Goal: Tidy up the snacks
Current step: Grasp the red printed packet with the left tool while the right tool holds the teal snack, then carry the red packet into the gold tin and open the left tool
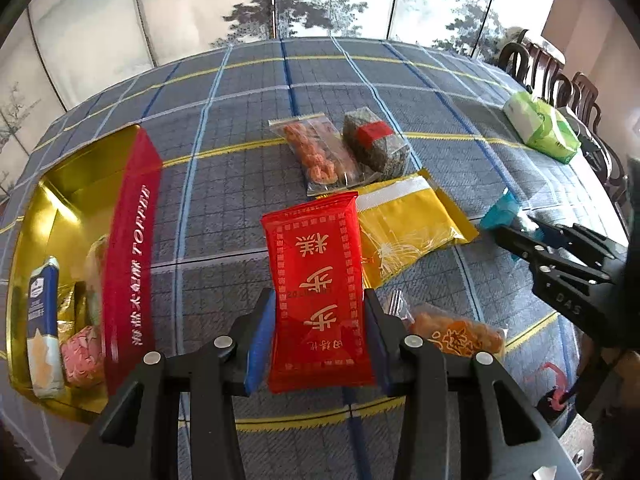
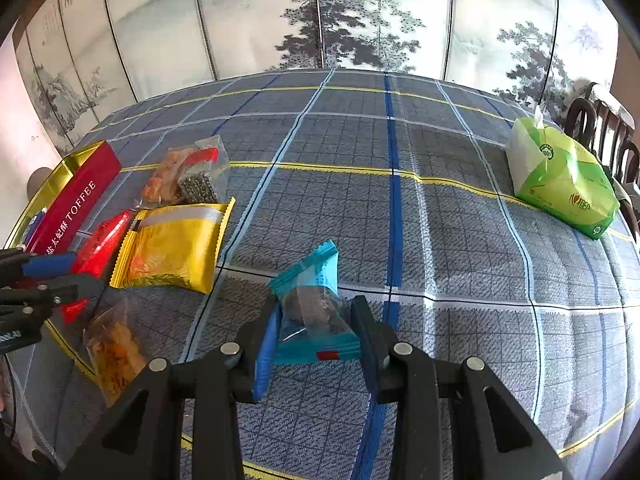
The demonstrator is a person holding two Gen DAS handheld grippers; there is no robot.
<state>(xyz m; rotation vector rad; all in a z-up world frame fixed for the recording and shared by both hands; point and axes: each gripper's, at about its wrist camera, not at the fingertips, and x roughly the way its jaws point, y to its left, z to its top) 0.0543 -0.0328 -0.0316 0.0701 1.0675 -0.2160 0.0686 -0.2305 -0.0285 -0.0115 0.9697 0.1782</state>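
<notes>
My left gripper [image 1: 318,300] is shut on a red snack packet [image 1: 312,248] with gold lettering, its blue pads pressing both long edges, and holds it just above the checked tablecloth. To its left stands an open gold tin [image 1: 24,240] with a red TOFFEE wall [image 1: 132,248]. Inside lie a blue-and-white packet [image 1: 42,320] and a pink one [image 1: 82,354]. My right gripper [image 2: 316,312] is shut on a teal packet [image 2: 308,280] with a dark snack inside, in the right wrist view. From the left wrist view it shows at the right edge.
On the cloth lie a yellow packet [image 1: 408,224], a clear bag of orange snacks [image 1: 320,152], a dark block with a red label [image 1: 374,142] and an orange snack bag [image 1: 456,334]. A green tissue pack [image 2: 560,176] sits far right, near dark wooden chairs [image 1: 560,84].
</notes>
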